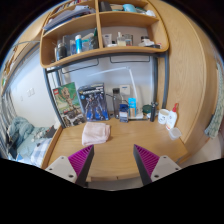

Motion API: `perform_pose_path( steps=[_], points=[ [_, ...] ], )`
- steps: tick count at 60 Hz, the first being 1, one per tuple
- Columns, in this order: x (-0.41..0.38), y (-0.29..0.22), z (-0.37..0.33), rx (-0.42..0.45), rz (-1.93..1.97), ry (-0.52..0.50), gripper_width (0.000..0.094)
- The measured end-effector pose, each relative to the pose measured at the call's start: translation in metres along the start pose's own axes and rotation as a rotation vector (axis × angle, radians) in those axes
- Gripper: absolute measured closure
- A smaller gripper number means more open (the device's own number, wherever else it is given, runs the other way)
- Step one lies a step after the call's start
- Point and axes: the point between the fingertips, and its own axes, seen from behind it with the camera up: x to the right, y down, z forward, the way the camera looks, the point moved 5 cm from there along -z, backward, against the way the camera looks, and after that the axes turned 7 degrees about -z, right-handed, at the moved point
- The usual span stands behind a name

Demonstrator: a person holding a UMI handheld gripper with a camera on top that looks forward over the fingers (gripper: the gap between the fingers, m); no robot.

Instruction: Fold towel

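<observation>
A pale pink towel (96,132) lies folded into a small stack on the wooden desk (115,152), toward the back left, near the boxes against the wall. My gripper (114,160) is well in front of it, above the desk's near part. Its two fingers with magenta pads (82,160) stand wide apart, with only bare desk between them. Nothing is held.
Two illustrated boxes (80,102) stand against the wall behind the towel. Bottles and small items (130,105) line the desk's back, with a white cup (166,118) at the right. Shelves (100,40) with clutter hang above. A bed (25,135) is at the left.
</observation>
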Motion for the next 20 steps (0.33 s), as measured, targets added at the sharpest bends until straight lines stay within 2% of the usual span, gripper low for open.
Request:
perform_pose_path(
  steps=[20],
  points=[
    [0.014,0.025,-0.047,0.011,-0.012,0.003,0.0141]
  ],
)
